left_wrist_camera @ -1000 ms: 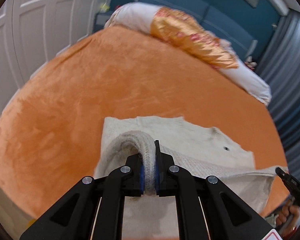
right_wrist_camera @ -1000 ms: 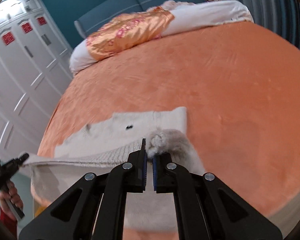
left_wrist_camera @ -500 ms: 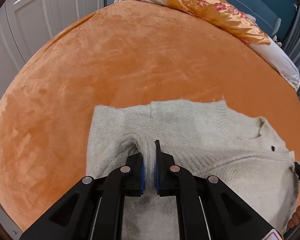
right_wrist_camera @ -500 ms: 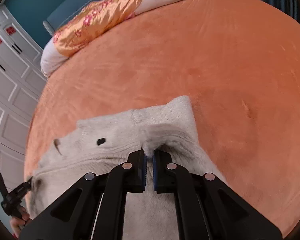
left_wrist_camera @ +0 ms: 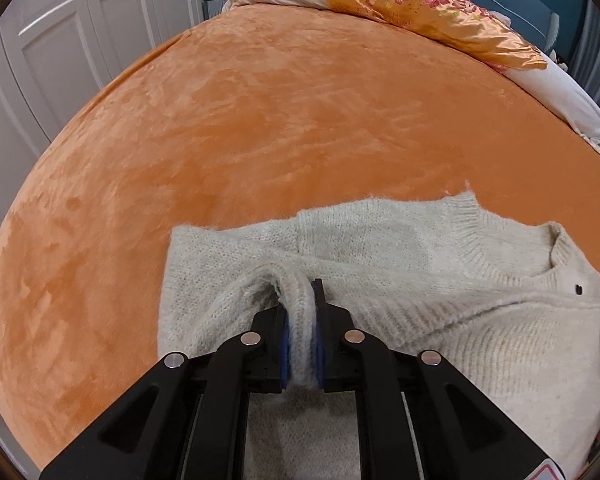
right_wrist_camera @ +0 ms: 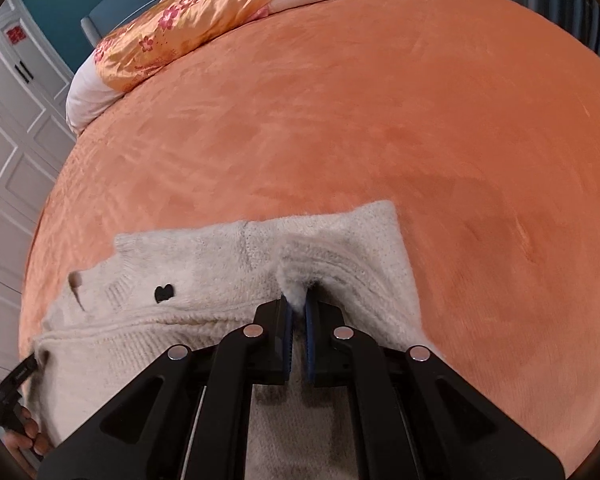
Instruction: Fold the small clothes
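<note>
Lowered since a second ago, the cream sweater (left_wrist_camera: pixel 440 280) now lies folded on the orange bedspread (left_wrist_camera: pixel 260 120) ahead of our left gripper (left_wrist_camera: pixel 300 320), which pinches a ribbed fold. Right wrist view: our right gripper (right_wrist_camera: pixel 298 312) clamps a sweater (right_wrist_camera: pixel 220 272) tuft.

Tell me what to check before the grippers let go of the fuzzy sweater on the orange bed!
1. Left gripper pinching the sweater: ok, knit sits between the pads.
2. Right gripper pinching the sweater: ok, a tuft sits between the pads.
3. Folded part lying over the bottom layer: ok, though it is bunched near both grippers.
4. Edges lined up: cannot tell, the near side is hidden.
5. Room on the orange bed cover ahead: ok, only bare cover shows there.
6. Pillows out of the way: ok, far at the head of the bed.
</note>
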Tool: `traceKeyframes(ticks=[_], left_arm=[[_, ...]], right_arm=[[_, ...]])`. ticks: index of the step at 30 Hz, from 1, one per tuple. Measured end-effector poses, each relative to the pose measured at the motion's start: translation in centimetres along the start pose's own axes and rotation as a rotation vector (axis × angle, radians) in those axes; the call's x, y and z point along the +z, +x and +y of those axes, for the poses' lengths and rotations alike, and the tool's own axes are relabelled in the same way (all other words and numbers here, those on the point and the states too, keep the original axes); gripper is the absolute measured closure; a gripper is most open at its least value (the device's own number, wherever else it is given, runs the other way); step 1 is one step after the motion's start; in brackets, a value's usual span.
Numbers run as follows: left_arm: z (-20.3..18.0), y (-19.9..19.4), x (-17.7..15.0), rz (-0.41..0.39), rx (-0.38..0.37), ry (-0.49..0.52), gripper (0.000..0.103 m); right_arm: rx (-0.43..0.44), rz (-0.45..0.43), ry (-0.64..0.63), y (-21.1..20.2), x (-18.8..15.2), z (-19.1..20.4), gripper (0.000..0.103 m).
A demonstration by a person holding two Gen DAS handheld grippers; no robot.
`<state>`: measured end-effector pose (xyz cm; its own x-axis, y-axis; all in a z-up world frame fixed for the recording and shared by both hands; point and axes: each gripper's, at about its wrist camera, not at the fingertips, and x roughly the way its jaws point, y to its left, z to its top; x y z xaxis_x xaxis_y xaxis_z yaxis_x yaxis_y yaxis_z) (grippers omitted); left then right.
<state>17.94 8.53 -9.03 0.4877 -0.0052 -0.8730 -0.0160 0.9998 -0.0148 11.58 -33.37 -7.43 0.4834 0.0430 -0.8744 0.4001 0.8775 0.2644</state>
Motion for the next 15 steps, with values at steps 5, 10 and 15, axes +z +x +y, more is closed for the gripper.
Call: traceKeyframes(ticks=[5,10,15], left_arm=[[-0.8,0.1,-1.1,-0.108,0.050,0.044,0.089],[0.9,-4.0,-0.9,-0.103,-0.073,-0.003,0.080],[5.2,-11.0,-4.6,-0.215,-0.073,-0.081,0.023]], right_arm=[[-0.018,-0.020,-0.048,-0.2,0.1,0.6,0.099],[0.089,-0.099,-0.010,-6.8,-0.2,-1.1,0.055],[0.024,-0.158,-0.056,-14.4,-4.9,-5.2,0.040]])
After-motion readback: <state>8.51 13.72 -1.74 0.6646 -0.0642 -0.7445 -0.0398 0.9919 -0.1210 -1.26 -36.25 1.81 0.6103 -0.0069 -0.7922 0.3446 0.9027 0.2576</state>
